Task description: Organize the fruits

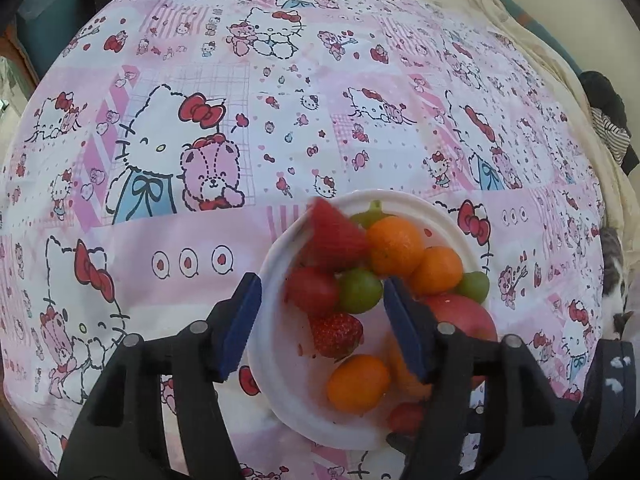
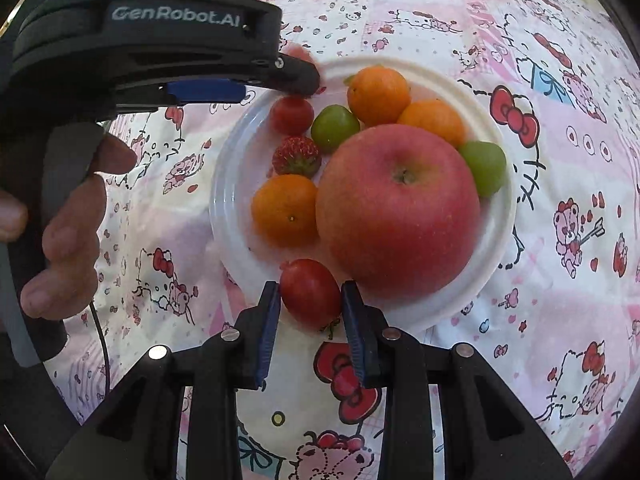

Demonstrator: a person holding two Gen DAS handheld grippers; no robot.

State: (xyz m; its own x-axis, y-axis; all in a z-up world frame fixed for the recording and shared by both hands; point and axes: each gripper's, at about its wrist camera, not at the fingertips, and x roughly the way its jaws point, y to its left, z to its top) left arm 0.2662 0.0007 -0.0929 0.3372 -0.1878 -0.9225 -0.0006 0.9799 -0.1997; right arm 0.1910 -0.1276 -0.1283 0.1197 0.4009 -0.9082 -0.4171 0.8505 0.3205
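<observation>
A white plate (image 2: 232,200) on the patterned cloth holds a big red apple (image 2: 400,208), three oranges, two green grapes, a strawberry (image 2: 297,156) and a cherry tomato (image 2: 292,114). At the plate's near rim my right gripper (image 2: 310,316) is shut on another cherry tomato (image 2: 310,292). My left gripper (image 1: 322,282) hangs open over the plate (image 1: 280,360), with nothing pressed between its blue pads. Just beyond its tips a blurred strawberry (image 1: 336,236) lies on the pile. In the right wrist view, a hand holds the left gripper's black housing (image 2: 160,40).
A pink and white cartoon-cat cloth (image 1: 200,120) covers the whole surface. A cream cloth (image 1: 520,20) lies at the back right, with dark and striped clothing (image 1: 608,128) beyond it. Something grey and white and furry (image 1: 612,280) sits at the right edge.
</observation>
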